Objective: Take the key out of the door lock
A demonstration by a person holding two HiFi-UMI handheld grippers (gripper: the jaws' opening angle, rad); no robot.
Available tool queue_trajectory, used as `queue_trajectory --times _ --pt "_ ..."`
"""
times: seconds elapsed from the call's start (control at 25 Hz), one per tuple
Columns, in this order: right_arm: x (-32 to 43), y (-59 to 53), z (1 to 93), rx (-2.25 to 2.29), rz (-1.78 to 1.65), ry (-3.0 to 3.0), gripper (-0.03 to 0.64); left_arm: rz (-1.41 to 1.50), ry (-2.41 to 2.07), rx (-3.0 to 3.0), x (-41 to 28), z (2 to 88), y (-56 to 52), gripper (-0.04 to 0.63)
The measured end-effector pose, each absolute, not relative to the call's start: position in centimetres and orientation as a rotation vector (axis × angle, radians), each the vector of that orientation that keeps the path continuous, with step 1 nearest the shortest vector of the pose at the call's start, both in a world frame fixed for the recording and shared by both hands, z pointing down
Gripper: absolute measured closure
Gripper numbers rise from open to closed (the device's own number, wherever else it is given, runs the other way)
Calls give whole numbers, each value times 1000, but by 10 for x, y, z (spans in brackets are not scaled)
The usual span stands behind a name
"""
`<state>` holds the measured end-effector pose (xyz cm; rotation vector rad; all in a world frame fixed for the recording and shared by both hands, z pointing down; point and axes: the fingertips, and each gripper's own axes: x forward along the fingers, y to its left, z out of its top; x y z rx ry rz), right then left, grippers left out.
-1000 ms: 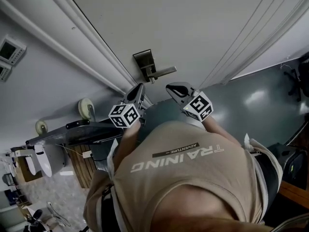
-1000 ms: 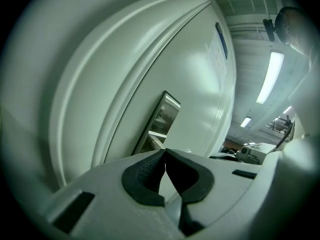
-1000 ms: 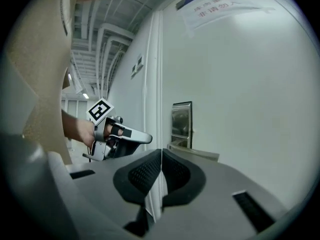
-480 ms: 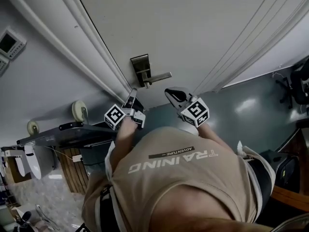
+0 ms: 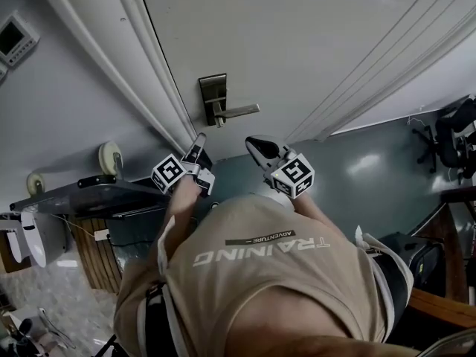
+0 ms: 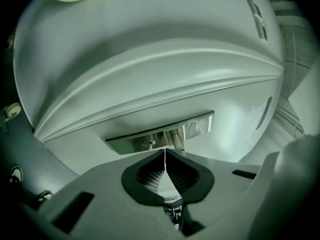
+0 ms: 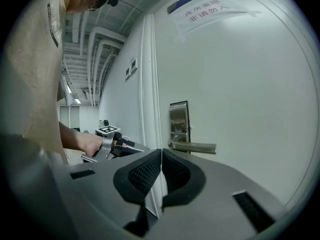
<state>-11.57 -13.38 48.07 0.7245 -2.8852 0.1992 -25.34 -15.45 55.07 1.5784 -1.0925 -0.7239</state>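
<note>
Both pairs of my fingers are pressed together on nothing, left gripper [image 6: 165,151] and right gripper [image 7: 161,152] alike, near the door [image 5: 297,43] but not touching it. Ahead is the lock plate [image 5: 213,99] with its lever handle [image 5: 239,111]. A small stub [image 6: 147,144] on the plate may be the key, but I cannot tell.

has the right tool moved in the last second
Yes, slightly. The right tool has drawn back from the door handle toward the person; the gap under the handle is wider than before.

The lock plate [image 5: 213,97] is seen from high above in the head view; closely from beneath in the left gripper view; sidelong in the right gripper view.
</note>
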Motion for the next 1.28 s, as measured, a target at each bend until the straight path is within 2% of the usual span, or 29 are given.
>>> queue_trajectory --times 0.6,0.8,1.28 --pt "-74 -118 499 960 317 -2791 601 -677 -997 1592 -240 556 -174 583" --pt "-71 -115 503 957 302 -2768 601 -689 -986 1554 -241 566 -183 506" --pt "-57 -121 512 992 335 -2754 601 -679 -973 1492 -230 583 -201 506"
